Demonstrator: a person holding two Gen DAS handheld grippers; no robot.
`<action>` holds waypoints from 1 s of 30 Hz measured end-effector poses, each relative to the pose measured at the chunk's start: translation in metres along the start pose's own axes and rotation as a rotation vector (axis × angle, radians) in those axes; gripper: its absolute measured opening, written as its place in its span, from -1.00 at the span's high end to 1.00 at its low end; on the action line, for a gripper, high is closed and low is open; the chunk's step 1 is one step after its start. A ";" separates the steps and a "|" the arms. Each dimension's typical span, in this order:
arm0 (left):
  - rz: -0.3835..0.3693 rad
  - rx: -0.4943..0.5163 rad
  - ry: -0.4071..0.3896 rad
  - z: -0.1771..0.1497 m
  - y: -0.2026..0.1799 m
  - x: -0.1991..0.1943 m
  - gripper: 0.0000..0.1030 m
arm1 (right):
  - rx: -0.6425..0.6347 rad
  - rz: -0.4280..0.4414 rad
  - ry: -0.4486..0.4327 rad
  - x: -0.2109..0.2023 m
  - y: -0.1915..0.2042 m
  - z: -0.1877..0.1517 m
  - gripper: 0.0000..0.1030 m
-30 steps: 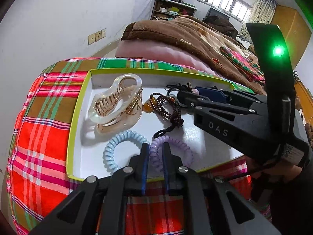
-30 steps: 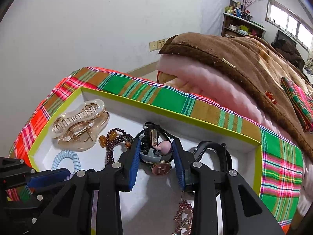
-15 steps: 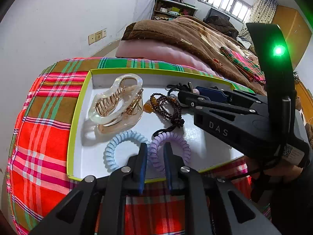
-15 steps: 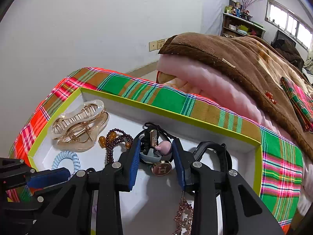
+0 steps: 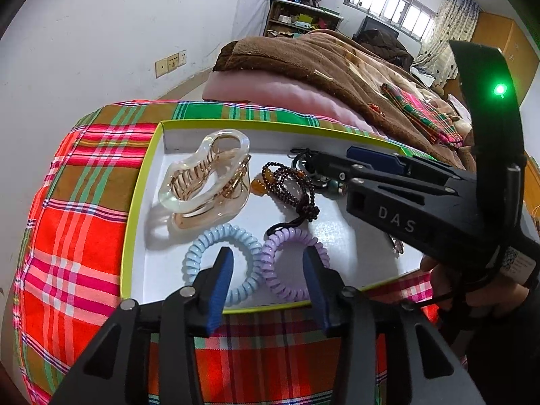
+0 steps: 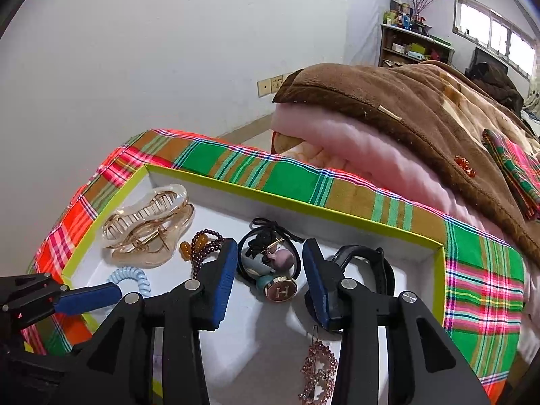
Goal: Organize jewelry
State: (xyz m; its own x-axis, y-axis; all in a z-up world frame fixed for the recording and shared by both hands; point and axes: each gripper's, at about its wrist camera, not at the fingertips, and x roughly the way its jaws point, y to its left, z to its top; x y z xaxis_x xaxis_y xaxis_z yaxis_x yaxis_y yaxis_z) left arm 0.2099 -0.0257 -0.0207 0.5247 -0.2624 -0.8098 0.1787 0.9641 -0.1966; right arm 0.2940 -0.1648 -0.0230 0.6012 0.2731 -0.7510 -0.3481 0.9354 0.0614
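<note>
The tray (image 5: 135,222) lies on the plaid cloth (image 5: 77,209). In it, the hair claw (image 5: 206,182) sits at ten o'clock, the bead bracelet (image 5: 290,185) at its three o'clock, two coil ties (image 5: 219,263) at six, side by side.

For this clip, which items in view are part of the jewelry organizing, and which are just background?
Job:
tray
clear claw clip
beaded bracelet
blue coil hair tie
purple coil hair tie
black hair ties with charms
rhinestone clip

Background:
plaid cloth
brown blanket
pink blanket
shelf
wall socket
</note>
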 end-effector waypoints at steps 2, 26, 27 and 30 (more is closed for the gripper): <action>0.006 0.001 -0.001 0.000 -0.001 -0.001 0.07 | -0.001 -0.002 -0.002 -0.002 0.000 0.000 0.20; 0.081 0.044 -0.128 -0.015 -0.016 -0.044 -0.06 | 0.155 -0.081 -0.122 -0.092 -0.005 -0.046 0.19; 0.082 0.042 -0.134 -0.016 -0.016 -0.047 -0.06 | 0.159 -0.089 -0.130 -0.099 -0.003 -0.051 0.19; 0.099 0.044 -0.155 -0.020 -0.019 -0.055 -0.06 | 0.163 -0.113 -0.156 -0.116 0.003 -0.059 0.19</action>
State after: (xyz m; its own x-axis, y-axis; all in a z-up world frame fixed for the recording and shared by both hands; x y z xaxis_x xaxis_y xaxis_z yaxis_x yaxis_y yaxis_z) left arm 0.1608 -0.0290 0.0163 0.6628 -0.1732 -0.7285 0.1546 0.9836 -0.0932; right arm 0.1807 -0.2070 0.0250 0.7379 0.1846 -0.6492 -0.1595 0.9823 0.0980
